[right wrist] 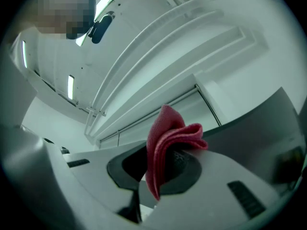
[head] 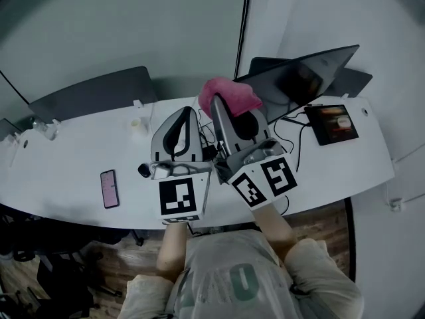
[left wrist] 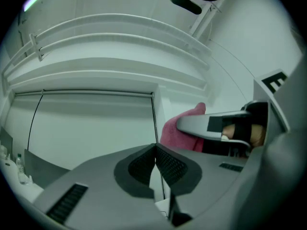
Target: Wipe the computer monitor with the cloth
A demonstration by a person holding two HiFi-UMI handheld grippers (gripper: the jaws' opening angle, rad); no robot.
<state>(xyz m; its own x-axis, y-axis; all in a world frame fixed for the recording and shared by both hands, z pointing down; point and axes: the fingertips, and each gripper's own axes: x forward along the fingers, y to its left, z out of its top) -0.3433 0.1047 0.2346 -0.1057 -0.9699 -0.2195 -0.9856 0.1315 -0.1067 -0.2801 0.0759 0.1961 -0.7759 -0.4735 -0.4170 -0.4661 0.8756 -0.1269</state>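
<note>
I hold cloth clenched in right gripper jaws | left gripper jaws closed, empty | monitor wipe unstarted, I judge

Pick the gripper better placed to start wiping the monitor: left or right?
Right. The right gripper is shut on the pink cloth, raised on the monitor side. The left gripper is shut with nothing between its jaws and sits farther from it.
</note>
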